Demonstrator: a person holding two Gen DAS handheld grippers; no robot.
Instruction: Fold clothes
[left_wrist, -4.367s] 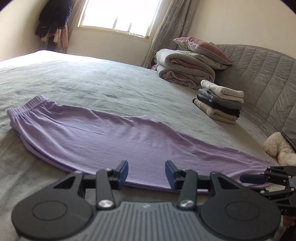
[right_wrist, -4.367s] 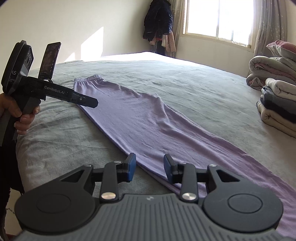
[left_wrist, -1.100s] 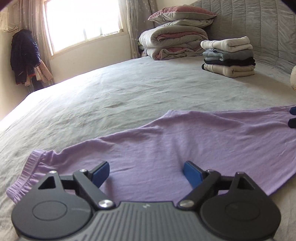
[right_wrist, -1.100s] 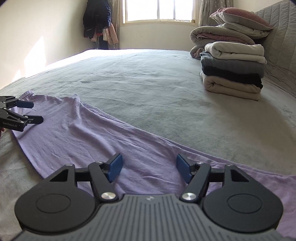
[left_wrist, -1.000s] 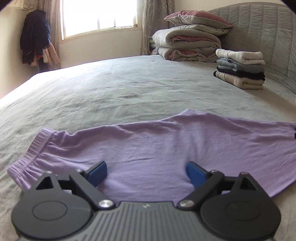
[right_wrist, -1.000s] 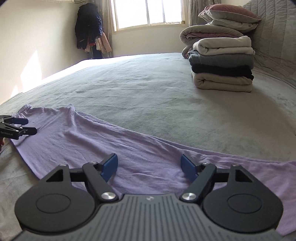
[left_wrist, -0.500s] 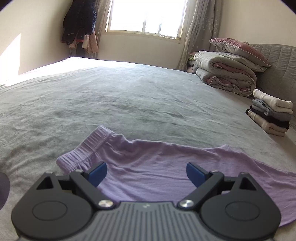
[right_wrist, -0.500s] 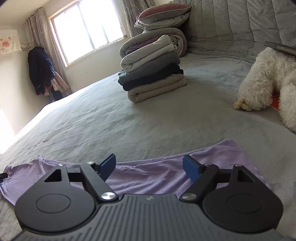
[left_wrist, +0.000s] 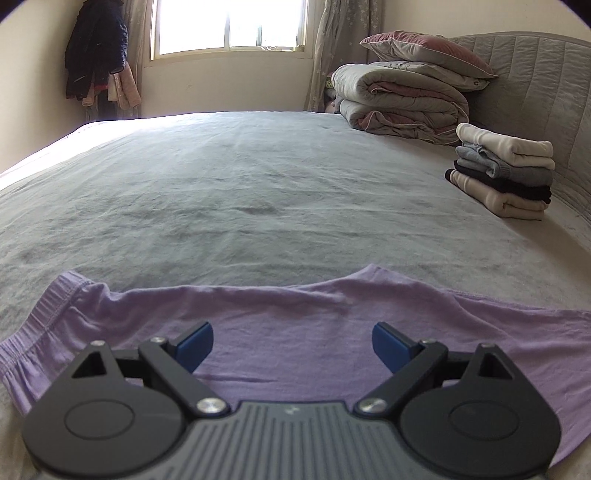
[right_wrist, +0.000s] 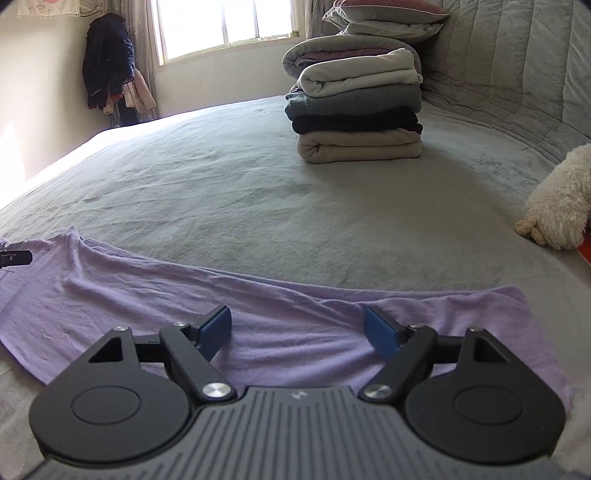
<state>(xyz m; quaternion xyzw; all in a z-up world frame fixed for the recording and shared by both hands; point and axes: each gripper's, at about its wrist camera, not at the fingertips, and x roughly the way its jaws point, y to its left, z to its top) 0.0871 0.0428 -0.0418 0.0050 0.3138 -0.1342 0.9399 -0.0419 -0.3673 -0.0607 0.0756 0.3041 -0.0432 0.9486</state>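
No text or label can be read.

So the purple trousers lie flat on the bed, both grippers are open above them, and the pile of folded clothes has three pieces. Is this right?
Not quite. The pile of folded clothes has four pieces, not three: white, grey, black and beige, as the right wrist view shows. The purple trousers do lie flat on the bed, under the open left gripper and right gripper.

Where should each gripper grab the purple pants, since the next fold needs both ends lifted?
Judging from the flat lie: left gripper pinches the ribbed waistband, right gripper the leg hem of the purple pants, coming low from the near edge.
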